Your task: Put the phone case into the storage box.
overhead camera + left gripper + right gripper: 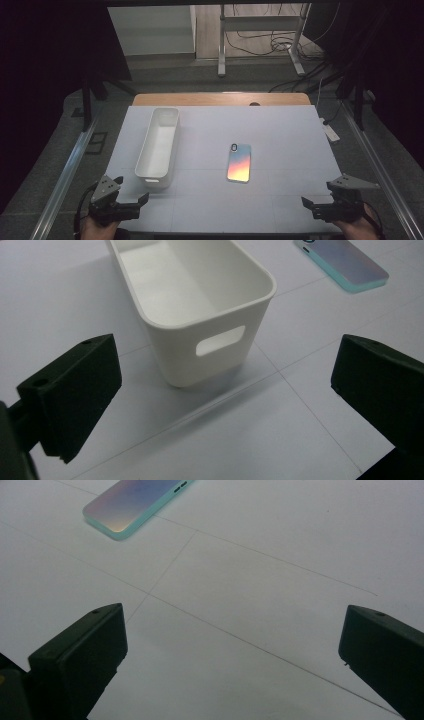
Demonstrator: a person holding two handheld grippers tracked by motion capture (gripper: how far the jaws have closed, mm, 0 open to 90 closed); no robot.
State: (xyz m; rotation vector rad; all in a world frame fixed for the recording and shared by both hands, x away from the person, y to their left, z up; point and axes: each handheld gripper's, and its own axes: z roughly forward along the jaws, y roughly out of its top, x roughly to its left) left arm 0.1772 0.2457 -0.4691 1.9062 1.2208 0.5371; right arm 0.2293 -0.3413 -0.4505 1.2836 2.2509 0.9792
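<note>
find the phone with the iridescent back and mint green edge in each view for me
High view: the phone with the iridescent back and mint green edge lies flat right of centre on the pale table sheet.
Left gripper view: top right corner, partly cut off by the frame.
Right gripper view: top left, its far end cut off.
Shared landmark: the thin seam lines on the sheet; the white plastic bin also appears in the left gripper view.

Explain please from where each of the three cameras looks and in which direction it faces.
High view: above the near edge, facing forward and down on the white table; both hands with left gripper and right gripper enter below.
Left gripper view: rides that gripper, jaws wide apart, facing the empty white bin.
Right gripper view: between its open jaws, facing bare table toward the phone.
Shared: both gripper views catch the phone.
</note>
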